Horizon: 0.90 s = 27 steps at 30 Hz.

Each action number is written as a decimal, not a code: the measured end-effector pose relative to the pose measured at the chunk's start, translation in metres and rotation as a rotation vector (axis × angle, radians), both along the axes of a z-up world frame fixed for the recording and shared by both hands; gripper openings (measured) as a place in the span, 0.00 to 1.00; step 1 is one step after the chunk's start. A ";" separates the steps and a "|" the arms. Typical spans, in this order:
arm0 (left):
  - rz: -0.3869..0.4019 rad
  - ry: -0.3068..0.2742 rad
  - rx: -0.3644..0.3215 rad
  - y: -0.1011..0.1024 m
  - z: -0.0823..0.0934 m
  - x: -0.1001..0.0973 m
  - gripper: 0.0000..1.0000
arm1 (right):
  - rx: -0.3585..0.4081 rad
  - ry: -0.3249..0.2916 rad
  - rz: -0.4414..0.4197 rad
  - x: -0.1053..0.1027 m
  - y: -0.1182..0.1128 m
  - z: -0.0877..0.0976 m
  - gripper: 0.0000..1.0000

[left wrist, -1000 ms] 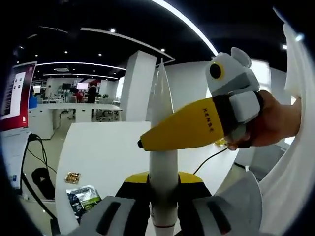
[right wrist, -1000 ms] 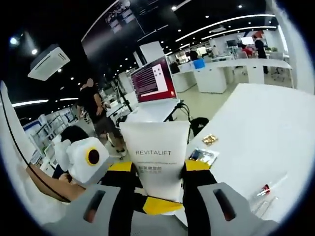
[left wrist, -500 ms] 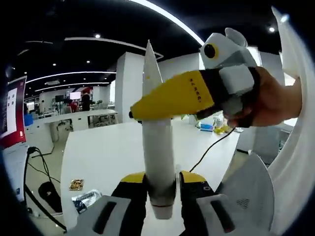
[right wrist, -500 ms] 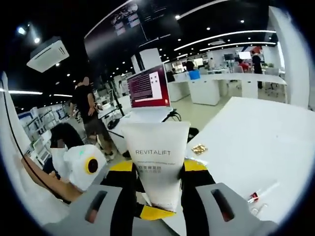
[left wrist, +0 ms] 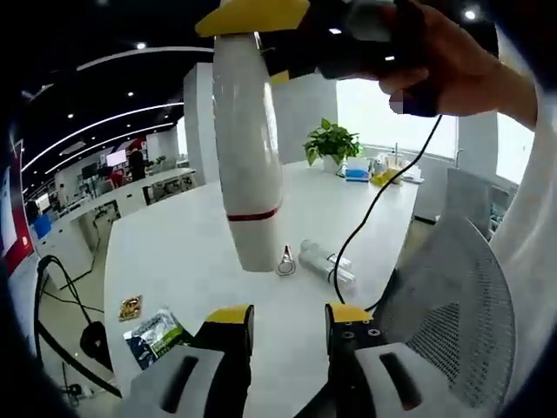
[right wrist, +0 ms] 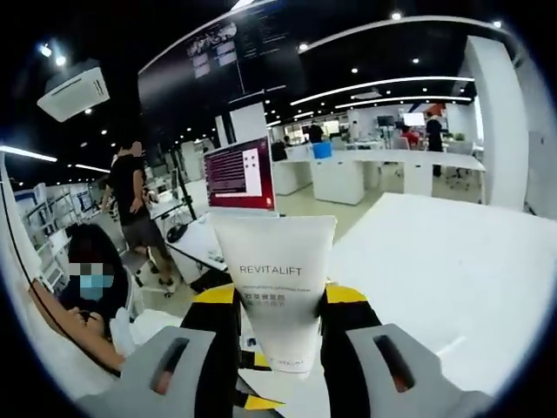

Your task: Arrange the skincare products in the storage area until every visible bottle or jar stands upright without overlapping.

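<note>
White table [left wrist: 174,252], right claw [right wrist: 277,313] clamping tube [right wrist: 277,279], left claw [left wrist: 285,320] open below it.

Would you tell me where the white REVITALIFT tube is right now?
The white REVITALIFT tube is clamped in the right gripper, lifted above the white table. In the left gripper view it hangs above the open left gripper.

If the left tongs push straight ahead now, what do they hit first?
Likely the white tube, hanging above the open left tongs, gripped by the right tongs. Past it lies the white table. Depth is unclear.
</note>
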<state>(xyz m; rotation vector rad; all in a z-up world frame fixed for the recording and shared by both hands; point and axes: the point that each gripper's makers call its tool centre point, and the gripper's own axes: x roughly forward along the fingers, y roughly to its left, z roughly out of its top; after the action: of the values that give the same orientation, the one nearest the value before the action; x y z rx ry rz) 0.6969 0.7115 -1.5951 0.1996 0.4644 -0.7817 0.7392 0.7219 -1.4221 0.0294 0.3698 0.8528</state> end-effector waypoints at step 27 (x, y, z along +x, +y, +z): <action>0.072 -0.078 0.175 0.012 -0.024 0.012 0.33 | 0.023 0.007 -0.057 0.030 -0.025 -0.014 0.31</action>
<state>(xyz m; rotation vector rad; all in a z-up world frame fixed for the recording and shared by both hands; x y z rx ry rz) 0.7084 0.7240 -1.6191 0.3727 0.4638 -0.6607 0.7688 0.6972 -1.4364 0.0638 0.3637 0.8007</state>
